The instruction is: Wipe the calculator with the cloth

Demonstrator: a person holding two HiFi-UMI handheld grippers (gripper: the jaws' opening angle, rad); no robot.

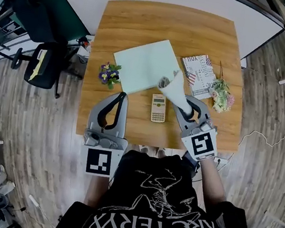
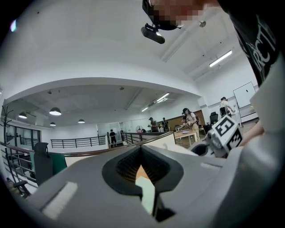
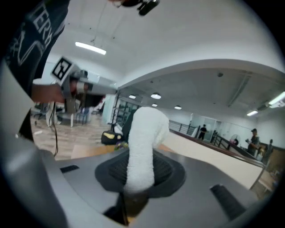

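Note:
A beige calculator (image 1: 158, 108) lies flat on the wooden table (image 1: 146, 25), near its front edge. My right gripper (image 1: 187, 110) is just right of the calculator and shut on a white cloth (image 1: 175, 89). The cloth sticks out up and to the left, above the calculator's far end. In the right gripper view the cloth (image 3: 143, 142) rises as a thick roll from between the closed jaws of the right gripper (image 3: 136, 189). My left gripper (image 1: 120, 96) hovers left of the calculator, shut and holding nothing. In the left gripper view the left gripper (image 2: 142, 149) has its jaws together.
A pale green sheet (image 1: 146, 65) lies behind the calculator. A small pot of purple flowers (image 1: 108, 73) stands at the table's left. A printed booklet (image 1: 199, 74) and a dried flower bunch (image 1: 221, 94) lie at the right. An office chair (image 1: 43, 64) stands left of the table.

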